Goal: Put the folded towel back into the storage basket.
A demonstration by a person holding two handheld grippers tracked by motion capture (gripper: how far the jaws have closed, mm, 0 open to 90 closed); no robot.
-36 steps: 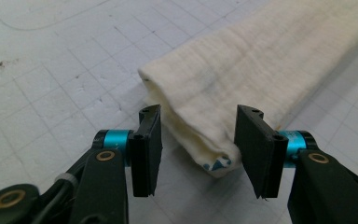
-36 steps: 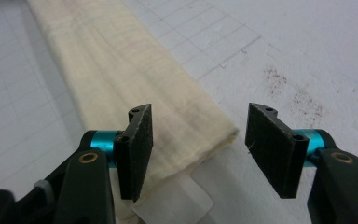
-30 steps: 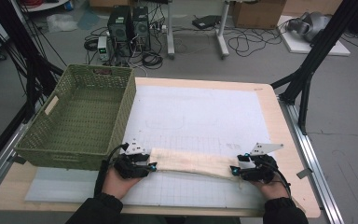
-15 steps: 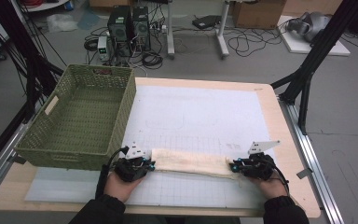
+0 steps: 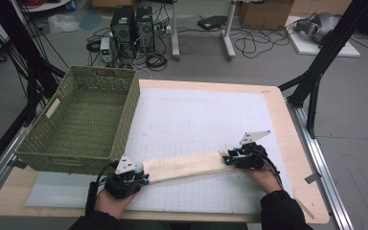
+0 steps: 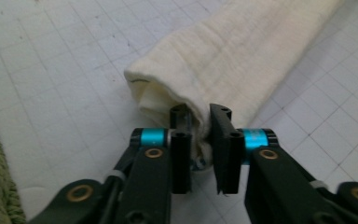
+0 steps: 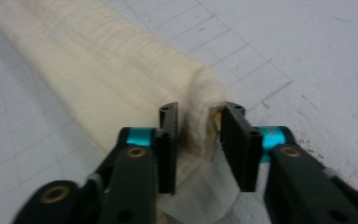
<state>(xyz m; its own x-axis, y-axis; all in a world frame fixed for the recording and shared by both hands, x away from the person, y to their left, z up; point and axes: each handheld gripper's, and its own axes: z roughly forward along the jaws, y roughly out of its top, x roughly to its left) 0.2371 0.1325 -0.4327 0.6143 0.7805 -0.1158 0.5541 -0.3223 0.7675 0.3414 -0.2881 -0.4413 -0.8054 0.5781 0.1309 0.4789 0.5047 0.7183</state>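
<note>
Nearest the person, the left gripper (image 5: pixel 141 179) sits at the front of the table, its jaws narrow around the bunched near end of the long folded cream cloth (image 5: pixel 187 165); they have just been opening a little, and the fabric is between them with a slight gap at one pad (image 6: pixel 223 140). The cloth lies on the white gridded mat (image 5: pixel 196 120), running from that gripper up and right to the right gripper (image 5: pixel 227 159). There the jaws stand narrow too, having just been opening, with the cloth's other end gathered between them and pressed by the left pad (image 7: pixel 168 140). A second ago the cloth lay level across the mat; now it slants, the right end farther from the person. Beyond the left gripper stands the green woven plastic basket (image 5: pixel 124 115), unmoved.
</note>
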